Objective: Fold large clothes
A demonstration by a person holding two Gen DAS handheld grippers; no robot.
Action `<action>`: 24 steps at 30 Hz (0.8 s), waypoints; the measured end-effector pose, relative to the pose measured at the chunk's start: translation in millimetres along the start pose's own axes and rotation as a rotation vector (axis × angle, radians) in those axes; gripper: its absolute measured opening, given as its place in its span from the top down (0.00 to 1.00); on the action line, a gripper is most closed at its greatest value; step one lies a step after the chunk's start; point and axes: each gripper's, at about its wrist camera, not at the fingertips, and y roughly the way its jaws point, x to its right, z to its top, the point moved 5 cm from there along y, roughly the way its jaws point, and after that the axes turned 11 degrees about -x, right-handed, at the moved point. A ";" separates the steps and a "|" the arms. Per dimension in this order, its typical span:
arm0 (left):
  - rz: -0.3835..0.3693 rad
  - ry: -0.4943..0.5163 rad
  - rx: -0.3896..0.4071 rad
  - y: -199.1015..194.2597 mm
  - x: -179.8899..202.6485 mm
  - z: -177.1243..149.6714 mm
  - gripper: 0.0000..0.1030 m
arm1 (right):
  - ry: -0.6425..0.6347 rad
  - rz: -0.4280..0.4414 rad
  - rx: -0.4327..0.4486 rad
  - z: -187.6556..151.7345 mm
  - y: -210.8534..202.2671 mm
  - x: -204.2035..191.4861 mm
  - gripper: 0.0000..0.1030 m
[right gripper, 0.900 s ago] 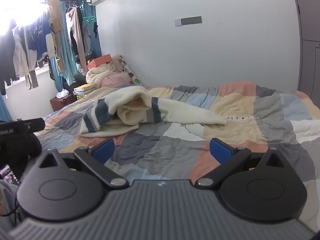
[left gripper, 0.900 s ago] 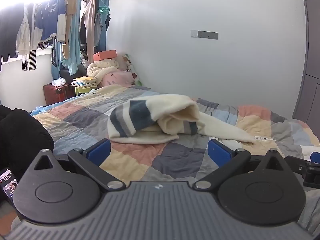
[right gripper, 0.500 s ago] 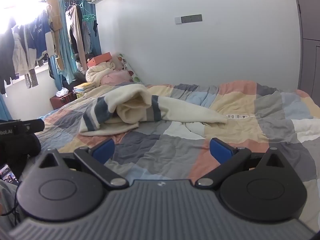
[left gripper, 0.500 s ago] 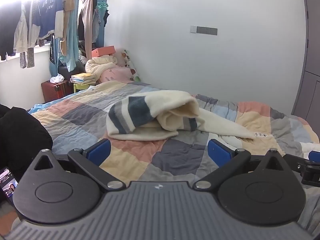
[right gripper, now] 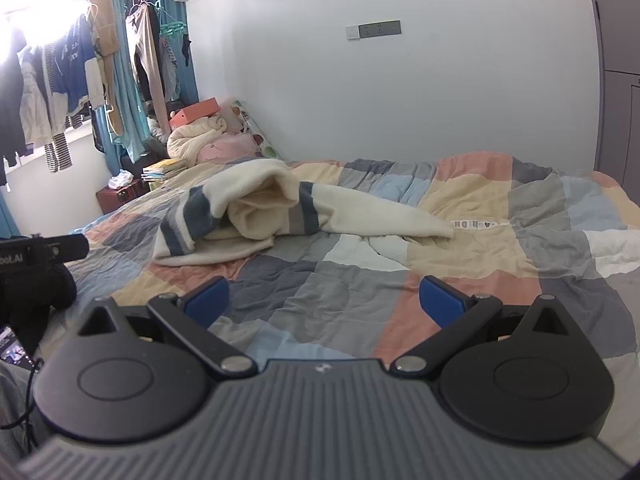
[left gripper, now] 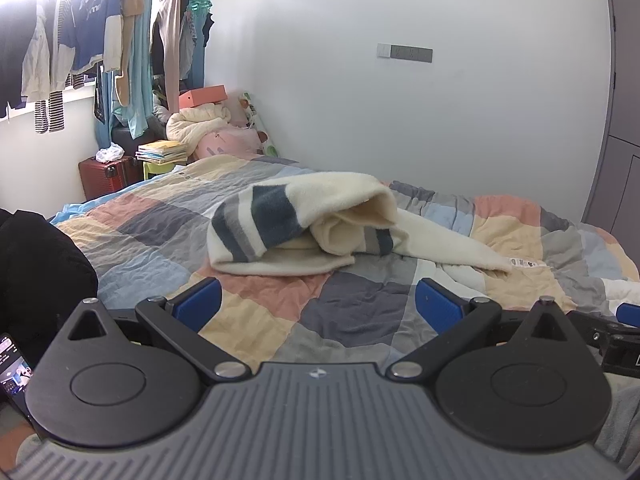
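Observation:
A cream sweater with grey and dark blue stripes point(left gripper: 304, 224) point(right gripper: 256, 208) lies crumpled on the patchwork bedspread point(left gripper: 360, 304) point(right gripper: 328, 280), one sleeve stretched out to the right. My left gripper point(left gripper: 318, 304) hovers open over the near part of the bed, well short of the sweater, with nothing between its blue pads. My right gripper point(right gripper: 324, 300) is open too and empty, also short of the sweater and to its right. The right gripper's blue tip point(left gripper: 628, 314) shows at the right edge of the left wrist view.
Clothes hang on a rail point(left gripper: 120, 32) by the bright window at the left. A heap of bedding point(left gripper: 200, 124), an orange box point(left gripper: 202, 96), books point(left gripper: 162, 152) and a red suitcase point(left gripper: 108, 174) crowd the bed's far left end. A grey wardrobe point(left gripper: 620, 120) stands right.
Both grippers stay open. The left wrist view has tipped up and shifted a little, so the sweater sits lower in its picture. The right view barely changes.

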 end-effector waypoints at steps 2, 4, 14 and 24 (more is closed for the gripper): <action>0.000 0.000 -0.003 2.1 -0.1 -0.3 0.00 | 0.006 0.003 -0.001 -0.3 0.6 0.8 0.00; 0.000 0.001 -0.004 2.4 0.0 -0.3 0.00 | 0.008 0.004 -0.007 -0.2 1.9 1.9 0.00; -0.008 0.005 -0.009 7.3 3.1 -1.3 0.00 | -0.002 -0.023 -0.037 -3.3 6.3 0.8 0.00; -0.011 0.007 -0.010 8.9 2.0 -5.6 0.00 | 0.010 -0.002 -0.045 -1.4 7.2 1.1 0.00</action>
